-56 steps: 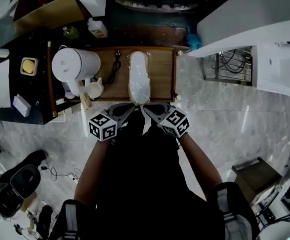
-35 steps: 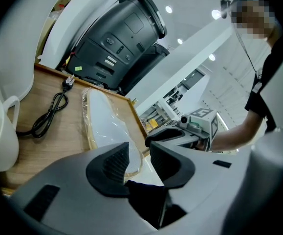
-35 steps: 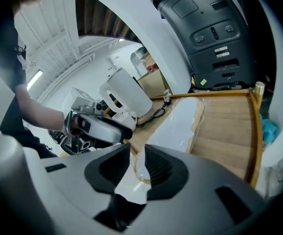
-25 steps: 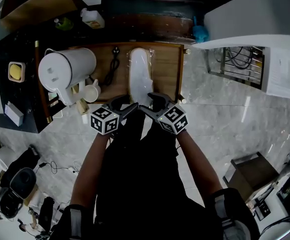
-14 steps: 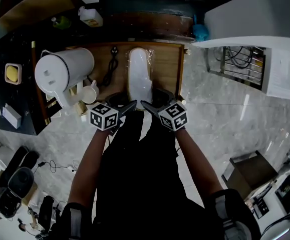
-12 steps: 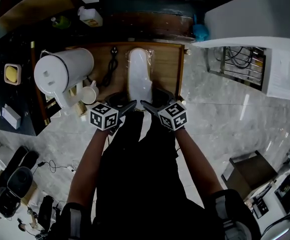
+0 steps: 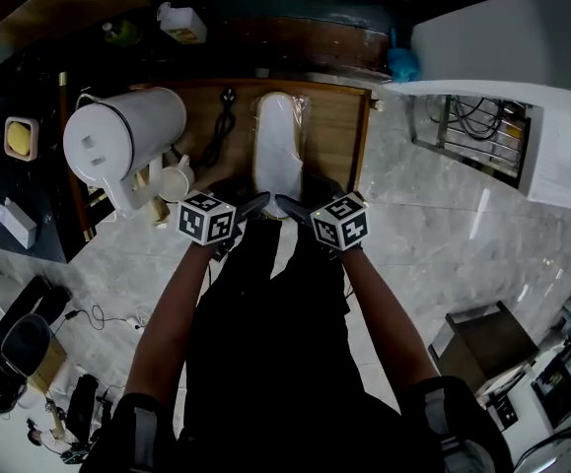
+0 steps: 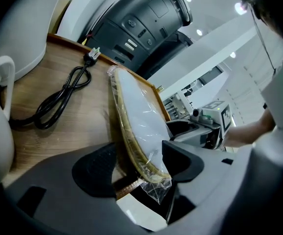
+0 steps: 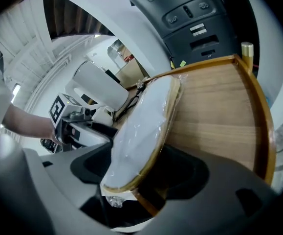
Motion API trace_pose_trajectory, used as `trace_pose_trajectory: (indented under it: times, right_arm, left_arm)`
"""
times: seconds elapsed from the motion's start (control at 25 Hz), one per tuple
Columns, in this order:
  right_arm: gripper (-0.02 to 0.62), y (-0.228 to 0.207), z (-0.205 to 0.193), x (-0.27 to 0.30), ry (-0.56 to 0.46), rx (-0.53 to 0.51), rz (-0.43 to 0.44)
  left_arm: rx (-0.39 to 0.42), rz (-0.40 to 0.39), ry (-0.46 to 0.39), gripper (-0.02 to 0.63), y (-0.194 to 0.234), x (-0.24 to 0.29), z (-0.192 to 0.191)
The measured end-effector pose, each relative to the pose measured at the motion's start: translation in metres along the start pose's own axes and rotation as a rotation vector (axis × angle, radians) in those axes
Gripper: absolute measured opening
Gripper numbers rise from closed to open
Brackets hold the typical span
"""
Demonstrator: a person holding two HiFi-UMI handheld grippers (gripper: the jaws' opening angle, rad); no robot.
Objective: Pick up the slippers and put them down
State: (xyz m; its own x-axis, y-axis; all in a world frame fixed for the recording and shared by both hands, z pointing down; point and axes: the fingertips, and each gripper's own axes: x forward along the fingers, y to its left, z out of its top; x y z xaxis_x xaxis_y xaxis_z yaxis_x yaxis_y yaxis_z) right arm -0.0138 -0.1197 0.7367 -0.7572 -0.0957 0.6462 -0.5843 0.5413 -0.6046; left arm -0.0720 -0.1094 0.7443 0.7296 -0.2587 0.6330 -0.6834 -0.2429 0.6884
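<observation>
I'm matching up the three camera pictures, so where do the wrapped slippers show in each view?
Head view: the wrapped slippers lie upper centre.
Left gripper view: wrapped slippers at centre, near end between the jaws.
Right gripper view: wrapped slippers at centre, near end between the jaws.
Shared landmark: the wooden tray under them.

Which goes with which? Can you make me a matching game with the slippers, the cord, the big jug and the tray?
Things:
1. slippers
2. cord
3. jug
4. tray

What each is like:
A. black, lying in loops
B. brown wood
C. wrapped in clear plastic
D. white, with a handle

Right pairs: 1-C, 2-A, 3-D, 4-B
</observation>
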Motion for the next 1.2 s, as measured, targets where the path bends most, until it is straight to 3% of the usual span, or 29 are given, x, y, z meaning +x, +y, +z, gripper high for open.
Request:
trace_pose_trajectory:
  times: [0.56, 1.2]
  right_arm:
    - [0.284, 0.003, -0.006, 0.011, 0.082, -0.034, 0.039]
    - [0.261, 0.012, 0.005, 0.0, 0.016, 0.006, -0.005]
  left_arm:
    - [0.037, -0.011, 0.111, 0.276, -0.001, 0.011, -0.005]
    - [0.046, -0.021, 0.061, 0.275, -0.01, 0.001, 0.003]
